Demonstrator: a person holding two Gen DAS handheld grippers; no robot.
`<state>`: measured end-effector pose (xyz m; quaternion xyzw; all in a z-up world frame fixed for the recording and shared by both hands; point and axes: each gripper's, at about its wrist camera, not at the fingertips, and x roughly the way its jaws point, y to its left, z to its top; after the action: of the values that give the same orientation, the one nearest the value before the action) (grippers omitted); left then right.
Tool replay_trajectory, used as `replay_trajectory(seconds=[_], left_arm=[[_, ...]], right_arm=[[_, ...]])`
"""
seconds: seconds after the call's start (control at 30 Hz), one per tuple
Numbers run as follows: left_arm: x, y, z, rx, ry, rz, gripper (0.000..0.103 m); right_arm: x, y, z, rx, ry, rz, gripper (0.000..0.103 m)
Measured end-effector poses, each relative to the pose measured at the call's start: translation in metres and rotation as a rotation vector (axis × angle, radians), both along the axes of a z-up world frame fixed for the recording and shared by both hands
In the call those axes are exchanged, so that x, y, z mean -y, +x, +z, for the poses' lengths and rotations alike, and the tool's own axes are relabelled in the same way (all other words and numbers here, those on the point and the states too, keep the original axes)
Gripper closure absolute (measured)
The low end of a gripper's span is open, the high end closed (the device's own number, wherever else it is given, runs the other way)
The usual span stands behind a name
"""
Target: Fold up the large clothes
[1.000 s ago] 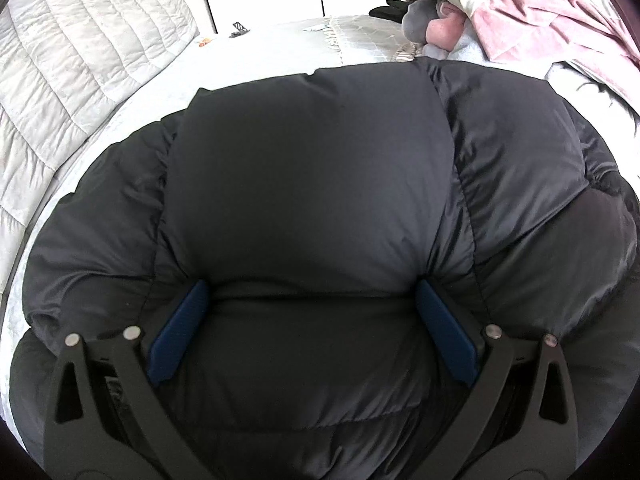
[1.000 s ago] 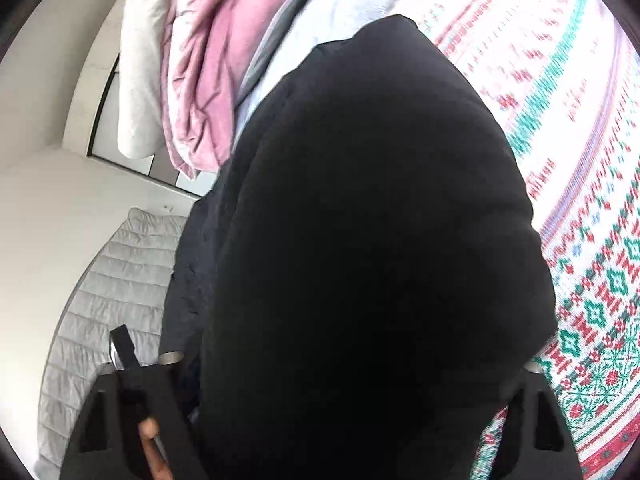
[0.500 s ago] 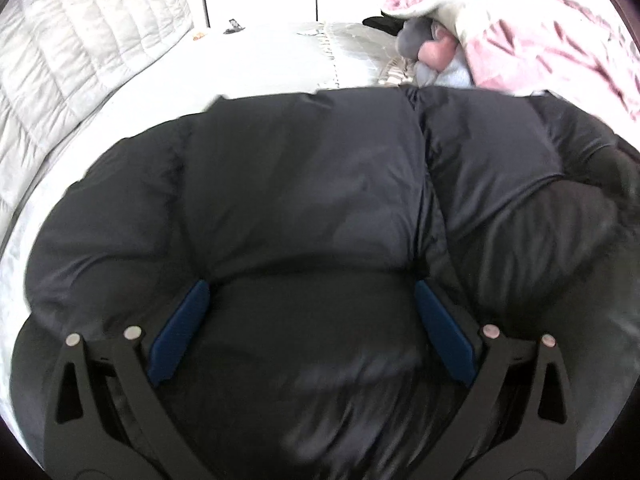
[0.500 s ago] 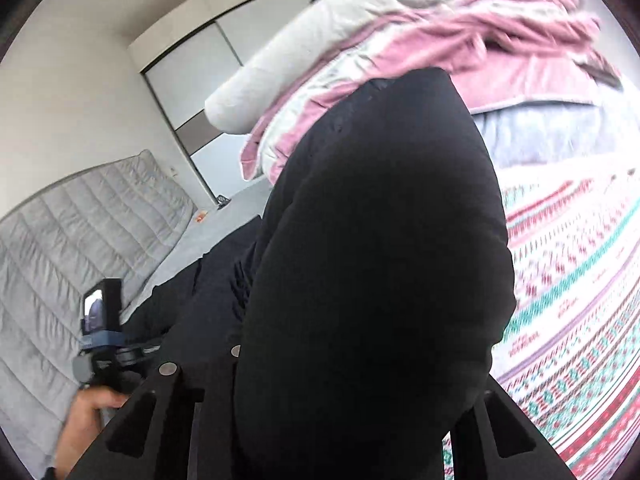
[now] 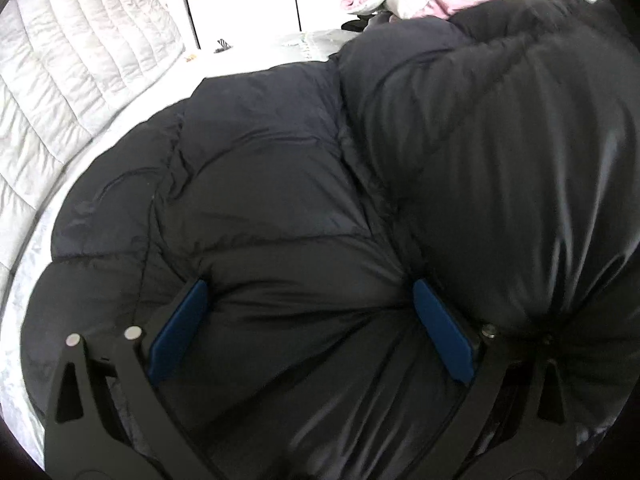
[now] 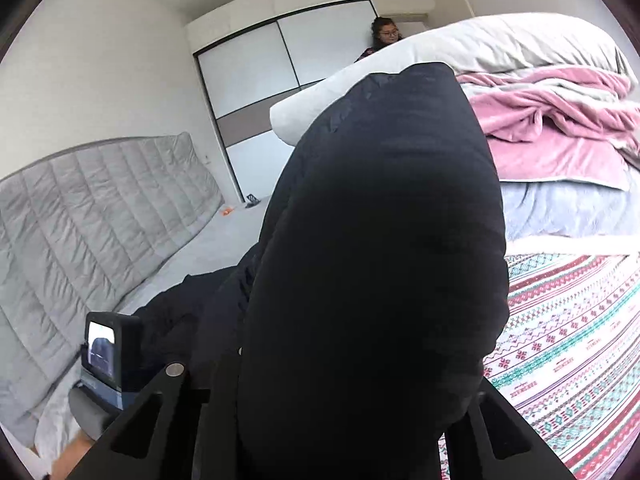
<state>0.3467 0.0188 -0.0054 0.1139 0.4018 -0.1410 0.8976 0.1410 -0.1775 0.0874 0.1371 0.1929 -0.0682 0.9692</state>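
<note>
Folding a black puffer jacket (image 5: 280,184) on the bed (image 6: 224,240); we work it with a gripper in each hand.

Left side first. Headboard (image 5: 72,80) at far left, grey sheet beside it, jacket body lying flat across the sheet. Our left gripper (image 5: 312,332) sits low at the near hem, jaws spread wide, blue pads (image 5: 180,332) pressed into a bulge of padding that fills the gap between them. It grips a thick wad, not a thin edge.

Moving right. A raised flap of the jacket looms over the flat part, seen at right in the left view and filling the middle of the right view. Our right gripper (image 6: 352,420) holds this flap; fingertips are buried in fabric, jaws closing on it. The flap's long axis runs away from the jaws, up toward the pillow (image 6: 440,56) and pink blanket (image 6: 560,140).

Far right: patterned quilt (image 6: 580,340), clear of the jacket.

Key relation, as we judge it: the lifted flap hangs right of the flat body, so it must travel leftward over the left gripper. The right hand is the nearer, and the one to carry it.
</note>
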Motion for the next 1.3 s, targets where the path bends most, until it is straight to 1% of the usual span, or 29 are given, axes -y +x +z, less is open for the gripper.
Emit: replay_trajectory(seconds=[0.07,0.17,0.23,0.3,0.33,0.37,0.4,0.43,0.5,0.53,0.57,0.6,0.63,0.7,0.73,0.83,0.9,0.93,1.07,1.13,1.17,1.2,1.3], left_arm=[[0.009,-0.008,0.002,-0.006,-0.022,-0.021,0.005],[0.028,-0.026,0.005,-0.027,-0.099,-0.069,0.005],[0.042,-0.037,0.006,-0.043,-0.138,-0.11,0.005],[0.049,-0.042,0.009,-0.07,-0.155,-0.143,0.005],[0.047,-0.042,0.011,-0.085,-0.161,-0.156,0.005],[0.043,-0.042,0.013,-0.099,-0.174,-0.164,0.005],[0.032,-0.041,0.016,-0.125,-0.215,-0.173,0.005],[0.014,-0.039,0.018,-0.16,-0.288,-0.176,0.005],[-0.016,-0.035,0.02,-0.197,-0.38,-0.141,0.005],[-0.029,-0.035,0.019,-0.199,-0.405,-0.119,0.005],[-0.038,-0.036,0.015,-0.203,-0.413,-0.123,0.005],[-0.035,-0.038,0.009,-0.218,-0.384,-0.155,0.005],[-0.026,-0.047,0.003,-0.22,-0.352,-0.173,0.005],[-0.005,-0.058,-0.008,-0.171,-0.253,-0.184,0.004],[-0.003,-0.057,-0.01,-0.167,-0.248,-0.181,0.004],[-0.002,-0.052,-0.015,-0.18,-0.244,-0.174,0.004],[-0.003,-0.046,-0.017,-0.185,-0.247,-0.175,0.004],[-0.002,-0.041,-0.018,-0.187,-0.254,-0.171,0.004],[-0.02,-0.032,-0.022,-0.211,-0.307,-0.158,0.004],[-0.027,-0.028,-0.023,-0.218,-0.324,-0.157,0.004],[-0.041,-0.018,-0.024,-0.222,-0.338,-0.157,0.004],[-0.047,-0.016,-0.025,-0.228,-0.356,-0.155,0.004],[-0.066,-0.01,-0.024,-0.249,-0.379,-0.16,0.004]], right_arm=[[0.002,-0.011,0.009,0.009,-0.002,-0.006,0.081],[0.001,-0.034,0.029,0.045,-0.033,-0.034,0.081],[-0.002,-0.046,0.04,0.049,-0.104,-0.078,0.081],[-0.001,-0.051,0.042,0.031,-0.161,-0.121,0.081],[0.002,-0.052,0.04,0.018,-0.207,-0.152,0.081],[0.004,-0.051,0.037,0.002,-0.237,-0.17,0.081],[0.006,-0.049,0.034,-0.012,-0.253,-0.176,0.081],[0.01,-0.048,0.032,-0.024,-0.26,-0.179,0.081],[0.014,-0.046,0.029,-0.035,-0.272,-0.186,0.081],[0.015,-0.045,0.029,-0.036,-0.277,-0.187,0.081],[0.012,-0.043,0.03,-0.037,-0.285,-0.186,0.081],[0.008,-0.041,0.031,-0.036,-0.298,-0.18,0.081],[0.0,-0.04,0.034,-0.032,-0.324,-0.167,0.081],[-0.027,-0.031,0.038,-0.037,-0.424,-0.107,0.081],[-0.037,-0.027,0.038,-0.043,-0.462,-0.087,0.081],[-0.097,-0.009,0.034,-0.078,-0.642,0.034,0.081],[-0.132,0.002,0.028,-0.085,-0.733,0.104,0.081],[-0.146,0.007,0.026,-0.085,-0.757,0.129,0.081],[-0.182,0.022,0.017,-0.093,-0.812,0.224,0.081],[-0.197,0.027,0.015,-0.1,-0.812,0.282,0.081],[-0.201,0.03,0.015,-0.101,-0.811,0.303,0.081],[-0.205,0.033,0.014,-0.103,-0.811,0.329,0.081],[-0.219,0.039,0.011,-0.103,-0.815,0.386,0.08]])
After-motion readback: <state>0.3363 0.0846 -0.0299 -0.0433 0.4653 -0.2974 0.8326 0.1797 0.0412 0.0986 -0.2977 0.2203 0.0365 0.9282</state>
